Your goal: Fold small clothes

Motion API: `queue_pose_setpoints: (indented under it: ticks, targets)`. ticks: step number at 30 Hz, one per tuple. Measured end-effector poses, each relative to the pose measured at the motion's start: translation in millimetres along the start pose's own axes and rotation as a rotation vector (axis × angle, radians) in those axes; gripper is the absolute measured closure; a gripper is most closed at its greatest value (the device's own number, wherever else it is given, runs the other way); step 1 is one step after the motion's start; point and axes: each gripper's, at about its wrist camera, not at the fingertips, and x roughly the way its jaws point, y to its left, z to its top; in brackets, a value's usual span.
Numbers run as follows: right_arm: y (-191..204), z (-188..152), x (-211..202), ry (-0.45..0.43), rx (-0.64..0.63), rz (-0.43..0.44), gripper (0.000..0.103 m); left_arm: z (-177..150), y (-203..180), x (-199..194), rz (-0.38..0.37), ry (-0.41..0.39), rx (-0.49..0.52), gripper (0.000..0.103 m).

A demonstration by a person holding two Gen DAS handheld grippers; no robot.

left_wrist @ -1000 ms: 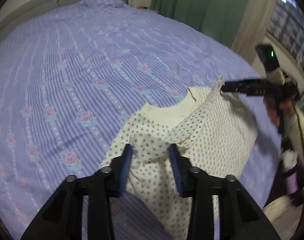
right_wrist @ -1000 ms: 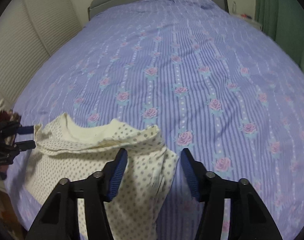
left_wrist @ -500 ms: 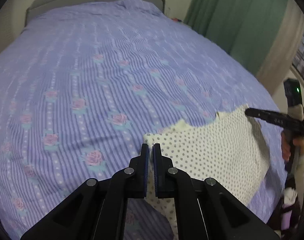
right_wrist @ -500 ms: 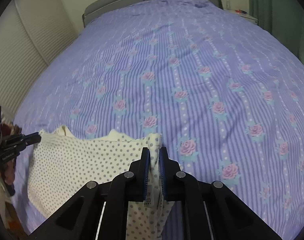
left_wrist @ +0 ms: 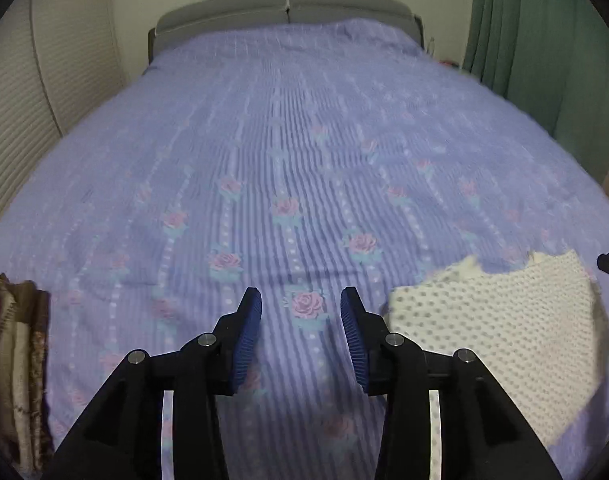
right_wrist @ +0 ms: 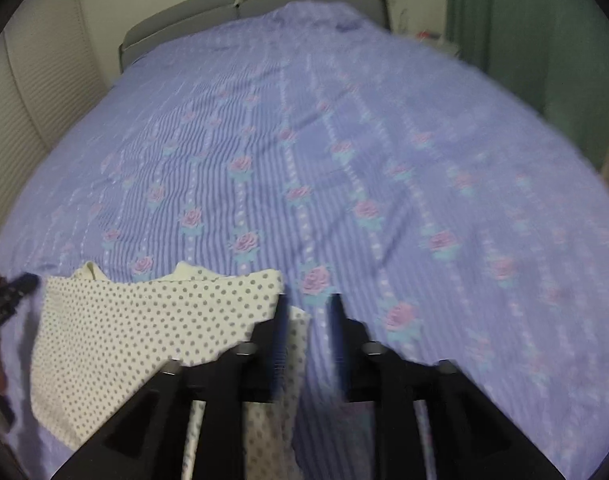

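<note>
The cream, grey-dotted small shirt (left_wrist: 500,332) lies flat at lower right of the striped lilac rose-print bedspread (left_wrist: 288,148). Left gripper (left_wrist: 300,332) and right gripper (right_wrist: 307,334) both gape empty (right view blurred); judging by its spread-out lie, the folds are yet to be made.

The left gripper (left_wrist: 300,314) pointed forward and level, its blue-padded jaws spread wide with nothing between them. The right gripper (right_wrist: 307,316) was motion-blurred, jaws parted.
</note>
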Motion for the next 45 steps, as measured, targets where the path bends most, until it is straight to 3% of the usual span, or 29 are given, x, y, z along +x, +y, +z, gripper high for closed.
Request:
queue_pose_setpoints:
  ticks: [1, 2, 8, 12, 15, 22, 24, 26, 29, 38, 39, 40, 41, 43, 45]
  targets:
    - [5, -4, -14, -0.038, -0.017, -0.035, 0.053, -1, 0, -7, -0.018, 0.002, 0.000, 0.060]
    - [8, -6, -22, -0.057, -0.030, -0.055, 0.050, -4, 1, -17, -0.039, 0.004, 0.001, 0.058]
    - [17, -32, -76, -0.123, -0.065, -0.008, 0.050, -39, -10, -65, -0.150, 0.020, 0.016, 0.055]
    - [4, -49, -86, -0.109, -0.024, 0.036, 0.050, -67, -25, -70, -0.192, 0.042, 0.011, 0.055]
    - [-5, -69, -81, -0.076, 0.025, 0.057, 0.050, -87, -28, -60, -0.249, 0.088, -0.059, 0.056]
    - [-18, -102, -61, -0.007, 0.090, 0.115, 0.050, -109, -39, -35, -0.289, 0.164, -0.161, 0.070]
    - [-19, -109, -61, 0.000, 0.096, 0.117, 0.050, -110, -40, -35, -0.317, 0.171, -0.168, 0.079]
    - [-19, -114, -61, 0.003, 0.102, 0.121, 0.050, -110, -40, -33, -0.339, 0.185, -0.180, 0.095]
    - [-18, -116, -61, 0.006, 0.108, 0.124, 0.050, -112, -39, -40, -0.311, 0.156, -0.164, 0.097]
    - [-12, -114, -64, 0.008, 0.097, 0.119, 0.050, -127, -34, -38, -0.269, 0.183, -0.155, 0.097]
    - [-11, -114, -65, 0.005, 0.098, 0.115, 0.050, -128, -32, -40, -0.267, 0.182, -0.159, 0.094]
    - [-10, -113, -67, 0.003, 0.100, 0.109, 0.050, -127, -30, -42, -0.254, 0.179, -0.160, 0.082]
    - [-9, -113, -69, 0.001, 0.097, 0.110, 0.050, -126, -28, -44, -0.229, 0.173, -0.155, 0.062]
    - [-5, -112, -75, -0.008, 0.087, 0.101, 0.050, -124, -24, -55, -0.147, 0.133, -0.124, 0.042]
    - [2, -110, -81, -0.025, 0.066, 0.077, 0.050, -120, -23, -68, -0.112, 0.081, -0.061, 0.042]
